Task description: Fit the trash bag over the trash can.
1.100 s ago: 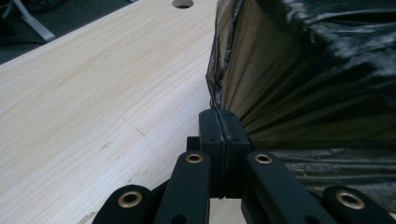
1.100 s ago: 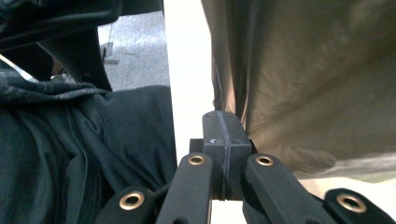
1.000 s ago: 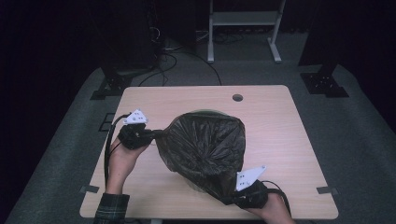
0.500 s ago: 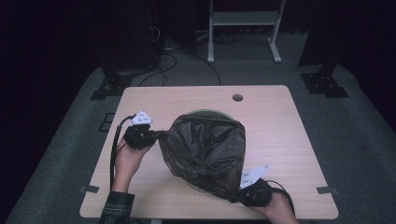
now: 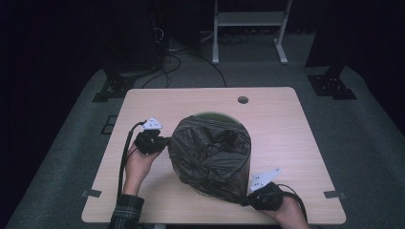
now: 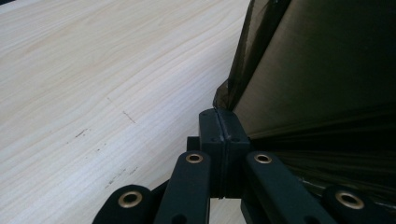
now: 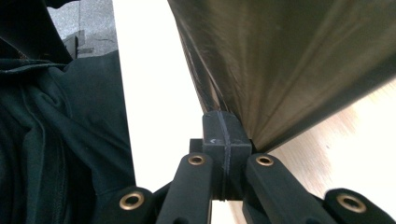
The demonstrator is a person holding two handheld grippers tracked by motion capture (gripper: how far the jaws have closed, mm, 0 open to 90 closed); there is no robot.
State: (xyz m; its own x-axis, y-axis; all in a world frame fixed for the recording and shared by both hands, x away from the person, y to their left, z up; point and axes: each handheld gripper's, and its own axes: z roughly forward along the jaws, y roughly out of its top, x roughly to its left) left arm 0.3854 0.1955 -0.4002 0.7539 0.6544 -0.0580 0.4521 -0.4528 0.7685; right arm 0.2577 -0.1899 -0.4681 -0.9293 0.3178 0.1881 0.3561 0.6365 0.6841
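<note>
Both hands have sunk slightly: left gripper (image 5: 162,143) and right gripper (image 5: 248,200) stay clamped on bag (image 5: 210,157) at centre frame, drawing it down over the bin.

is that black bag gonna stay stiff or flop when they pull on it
The black bag is probably floppy: its film is crumpled on top and stretches taut where the left gripper and right gripper pinch it. Its glossy sheen suggests it may slip.

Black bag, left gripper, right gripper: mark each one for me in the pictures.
black bag (image 5: 210,157): high view, on the crinkled top of the film.
left gripper (image 6: 218,122): left gripper view, where the shut jaws pinch the bag's edge.
right gripper (image 7: 223,125): right gripper view, where the shut jaws pinch the bag's film.
</note>
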